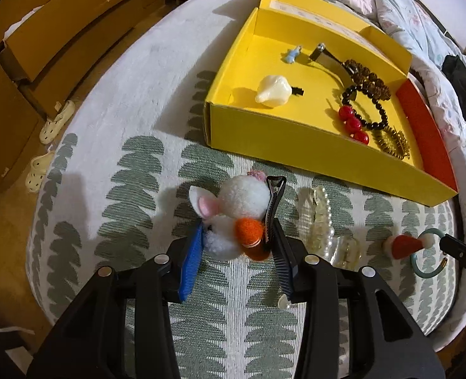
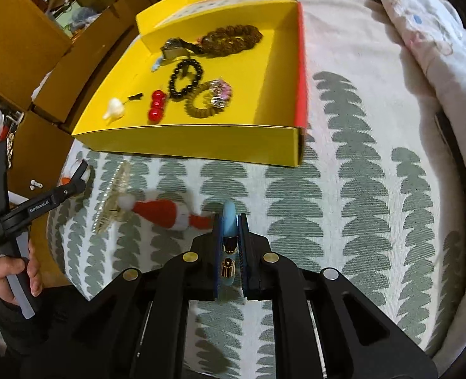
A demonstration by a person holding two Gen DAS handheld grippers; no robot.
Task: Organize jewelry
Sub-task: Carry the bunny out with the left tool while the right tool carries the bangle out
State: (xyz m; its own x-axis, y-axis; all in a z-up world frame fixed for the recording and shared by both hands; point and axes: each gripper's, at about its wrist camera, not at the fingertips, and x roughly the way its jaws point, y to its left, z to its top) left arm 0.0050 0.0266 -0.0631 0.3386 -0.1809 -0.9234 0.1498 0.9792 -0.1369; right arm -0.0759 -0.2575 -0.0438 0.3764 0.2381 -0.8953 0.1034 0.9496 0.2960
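Left wrist view: the left gripper (image 1: 237,237) has its fingers pressed against a fluffy bunny clip (image 1: 237,211) — white pompom body, orange ball, black metal clip along the right finger. It sits on the leaf-print cover (image 1: 138,189). Just right of it lies a pearl clip (image 1: 322,221), then a santa hat clip (image 1: 404,244) lying over a teal bangle (image 1: 422,265), with the right gripper's tip (image 1: 460,249) at that bangle. Beyond all this is the yellow box (image 1: 280,139), holding a cream clip (image 1: 272,91), red beads (image 1: 352,123), a black bead bracelet (image 1: 367,107), a brown bracelet (image 1: 370,79) and a gold coil tie (image 1: 392,145).

Right wrist view: the right gripper (image 2: 231,224) is clamped on the teal bangle (image 2: 229,218), gold end caps showing between the pads. The santa hat clip (image 2: 163,213) is right beside the fingertips on the left, touching or nearly so — can't tell. The pearl clip (image 2: 113,202) sits further left, then the left gripper (image 2: 78,177). The box (image 2: 201,142) is straight ahead.
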